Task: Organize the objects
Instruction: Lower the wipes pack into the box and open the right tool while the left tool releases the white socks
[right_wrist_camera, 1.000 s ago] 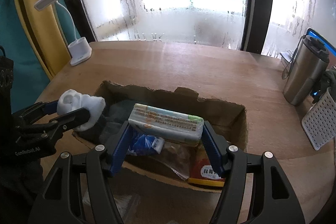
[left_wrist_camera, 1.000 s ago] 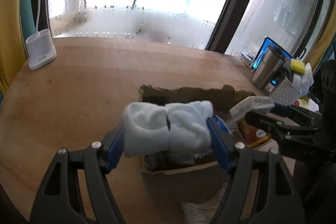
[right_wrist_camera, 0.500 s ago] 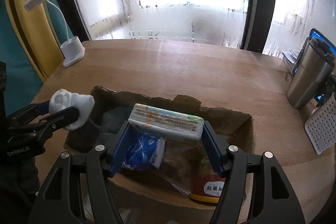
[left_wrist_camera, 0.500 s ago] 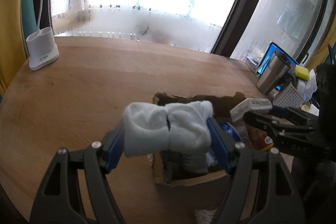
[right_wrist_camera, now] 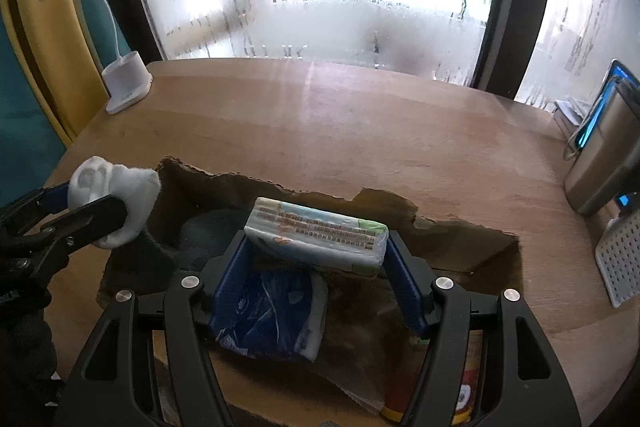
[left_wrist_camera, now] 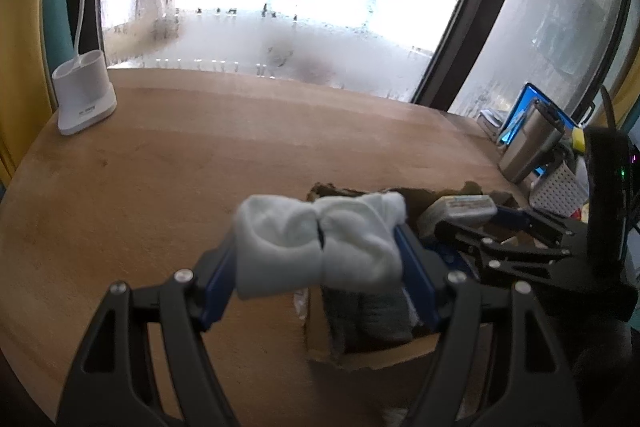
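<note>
The cardboard box (right_wrist_camera: pixel 472 247) sits on the wooden table (right_wrist_camera: pixel 360 131), its rim torn and ragged, with loose items inside.

At the left, the left gripper (left_wrist_camera: pixel 318 251) is clamped on a rolled white sock bundle (left_wrist_camera: pixel 316 243), held in the air over the table just beside the box's left end. The bundle is soft and bulges past the fingers (left_wrist_camera: pixel 414 275), so it could slump out if the squeeze eases. Released from where it hangs, it would likely land on the table rather than in the box.

Further right, the right gripper (right_wrist_camera: pixel 318 247) grips a plastic-wrapped packet (right_wrist_camera: pixel 320 239) by its two short ends, above the middle of the box. The wrap looks slick and the hold is narrow, so the packet could twist or slide free. With both tools crowded near the box, a careless swing could knock one against the other or catch the torn rim.

Below the packet lie a blue-and-white bag (right_wrist_camera: pixel 272 311) and dark fabric (right_wrist_camera: pixel 212 231); what lies under them is hidden. A red-labelled item (right_wrist_camera: pixel 464 399) is cut off at the frame's lower edge. The left wrist view is motion-blurred, so the packet's print is unreadable there. At the far right a steel tumbler (right_wrist_camera: pixel 600 163) is partly cropped.
</note>
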`<state>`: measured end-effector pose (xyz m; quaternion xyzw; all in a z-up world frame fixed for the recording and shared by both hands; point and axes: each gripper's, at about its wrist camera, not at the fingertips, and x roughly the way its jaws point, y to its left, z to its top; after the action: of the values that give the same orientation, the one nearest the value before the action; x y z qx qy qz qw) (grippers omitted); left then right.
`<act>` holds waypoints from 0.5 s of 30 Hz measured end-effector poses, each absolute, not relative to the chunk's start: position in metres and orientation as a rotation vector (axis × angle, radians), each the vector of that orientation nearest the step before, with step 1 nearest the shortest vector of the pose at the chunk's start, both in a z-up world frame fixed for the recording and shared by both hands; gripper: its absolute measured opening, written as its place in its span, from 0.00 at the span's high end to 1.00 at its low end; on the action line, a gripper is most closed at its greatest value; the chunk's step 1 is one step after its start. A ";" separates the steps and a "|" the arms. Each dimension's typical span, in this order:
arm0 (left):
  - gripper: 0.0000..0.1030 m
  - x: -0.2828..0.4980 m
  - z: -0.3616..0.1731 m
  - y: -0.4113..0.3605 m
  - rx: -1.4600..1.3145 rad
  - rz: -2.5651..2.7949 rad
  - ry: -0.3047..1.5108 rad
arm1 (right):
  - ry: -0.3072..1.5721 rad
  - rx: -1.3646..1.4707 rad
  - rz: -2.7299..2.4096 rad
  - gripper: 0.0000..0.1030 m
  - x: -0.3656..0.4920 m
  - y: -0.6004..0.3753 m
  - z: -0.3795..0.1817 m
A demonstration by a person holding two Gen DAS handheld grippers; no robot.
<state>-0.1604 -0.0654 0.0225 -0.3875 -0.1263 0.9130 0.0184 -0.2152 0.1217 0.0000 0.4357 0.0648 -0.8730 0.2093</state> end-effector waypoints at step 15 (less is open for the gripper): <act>0.28 -0.167 0.025 -0.046 -1.225 2.838 -0.346 | 0.099 1.238 -2.412 0.20 -0.221 0.131 -0.012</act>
<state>-0.1675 -0.0459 0.0253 -0.3937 -0.1111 0.9123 0.0154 -0.2215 0.1308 -0.0125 0.4459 0.0355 -0.8688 0.2124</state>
